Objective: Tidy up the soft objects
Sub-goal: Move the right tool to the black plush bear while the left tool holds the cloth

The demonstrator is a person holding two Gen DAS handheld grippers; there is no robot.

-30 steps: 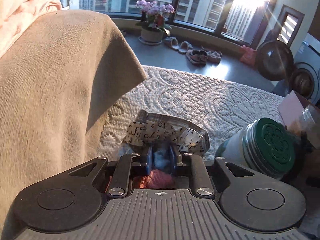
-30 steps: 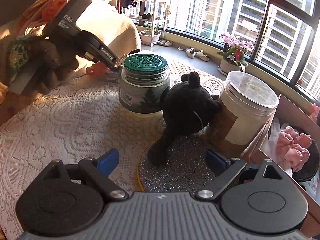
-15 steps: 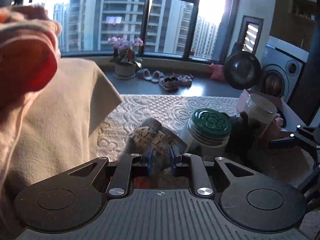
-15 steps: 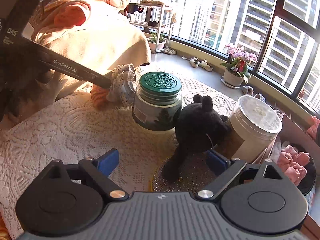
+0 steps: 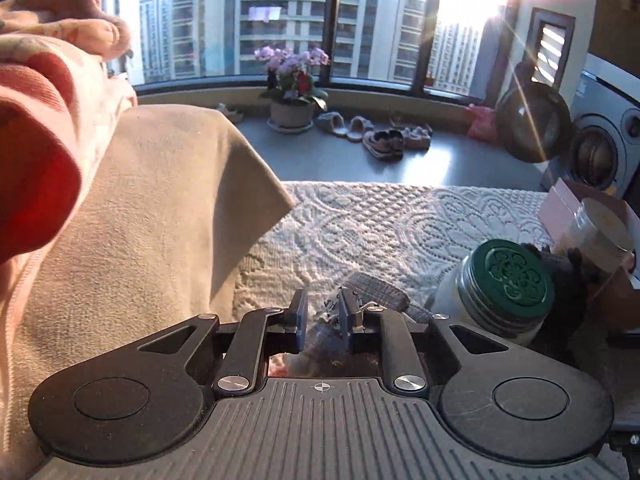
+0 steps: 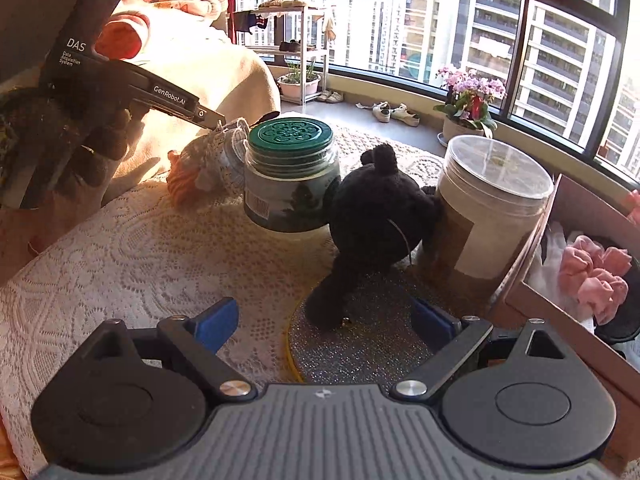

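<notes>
My left claw (image 5: 322, 318) is clamped on a small printed cloth doll (image 5: 352, 300), its blue pads pinching the fabric low in the centre of the left wrist view. A second ago that view sat lower, with the printed cloth spread wide above the pads; half a second ago it had swung toward the jars; now it faces the window again and the cloth shows as a narrower bundle between the pads. In the right wrist view the doll (image 6: 208, 160) lies on the lace-covered table (image 6: 140, 248), upper left of centre, touching the green-lidded jar (image 6: 290, 176). Its long axis runs roughly left to right across the frame, orange head end toward the left (I cannot make out a face).

My right claw (image 6: 324, 322) is spread wide with nothing between its pads, low in the frame, over a glittery round mat (image 6: 372, 344). It has barely shifted across the three frames. The black plush toy (image 6: 376, 216) stands partly on that mat, wedged between the green-lidded jar and the clear-lidded canister (image 6: 492, 204), its back to me, ears up.
</notes>
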